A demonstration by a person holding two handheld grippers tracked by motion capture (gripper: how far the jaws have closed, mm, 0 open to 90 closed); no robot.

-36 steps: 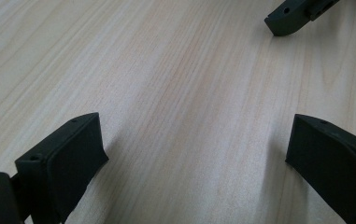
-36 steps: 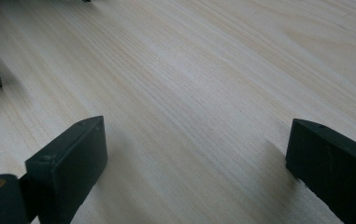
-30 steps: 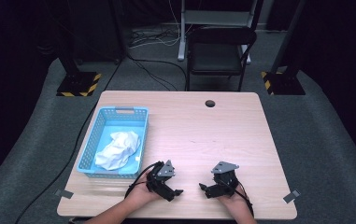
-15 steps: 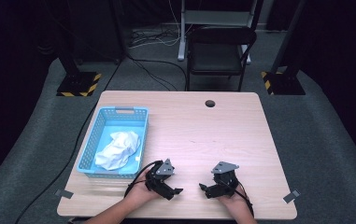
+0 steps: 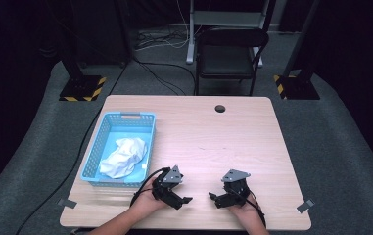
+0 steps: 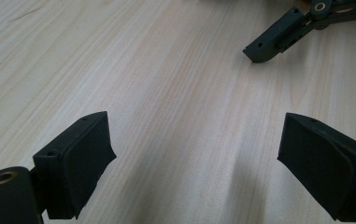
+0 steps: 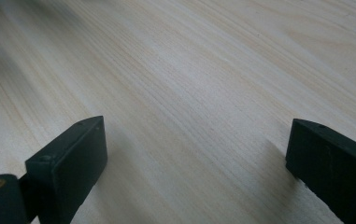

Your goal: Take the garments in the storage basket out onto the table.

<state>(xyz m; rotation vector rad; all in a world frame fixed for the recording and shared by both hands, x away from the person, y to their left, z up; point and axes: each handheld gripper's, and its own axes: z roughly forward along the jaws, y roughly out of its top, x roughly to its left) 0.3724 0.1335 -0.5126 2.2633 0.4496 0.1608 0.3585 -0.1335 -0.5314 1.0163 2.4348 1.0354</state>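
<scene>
the left gripper [image 5: 183, 199] and the right gripper [image 5: 214, 198] rest low on the table [image 5: 233, 137] near its front edge, jaws spread wide with nothing between them. the white cloth [image 5: 123, 156] lies crumpled in the blue basket [image 5: 106, 128], just left of the left gripper.

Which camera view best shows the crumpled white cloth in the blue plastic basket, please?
The high view: the crumpled white cloth lies whole in the blue plastic basket. Both gripper views face bare wooden tabletop instead.
</scene>
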